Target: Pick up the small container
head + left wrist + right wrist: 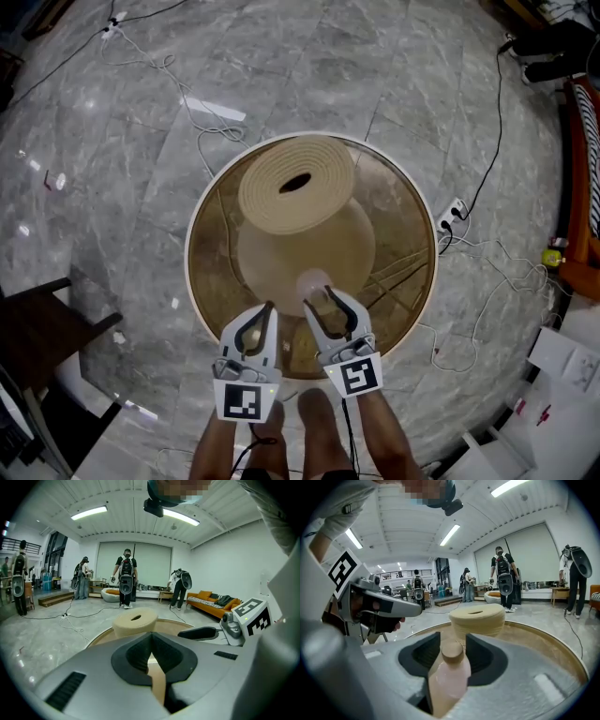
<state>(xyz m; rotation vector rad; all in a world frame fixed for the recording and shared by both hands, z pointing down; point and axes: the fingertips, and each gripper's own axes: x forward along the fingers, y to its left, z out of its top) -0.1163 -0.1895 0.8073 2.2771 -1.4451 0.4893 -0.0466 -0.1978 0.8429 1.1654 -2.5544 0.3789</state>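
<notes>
Pink plastic, a small tan-capped bottle point(449, 679) is straddled, unpressed, by the wide-apart jaws of the right gripper point(453, 641), near six o'clock on the round tan table point(202, 216). At its nine o'clock the left gripper point(151, 641) is seen closed, empty. Closing on the neck is judged due next, then lifting.

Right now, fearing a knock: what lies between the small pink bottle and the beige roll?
Nothing: in the right gripper view the roll stands directly behind the bottle.

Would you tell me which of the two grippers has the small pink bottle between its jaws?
The right gripper: its jaws stand apart around the pink bottle, whereas the left gripper has its jaws together with nothing between them.
</notes>
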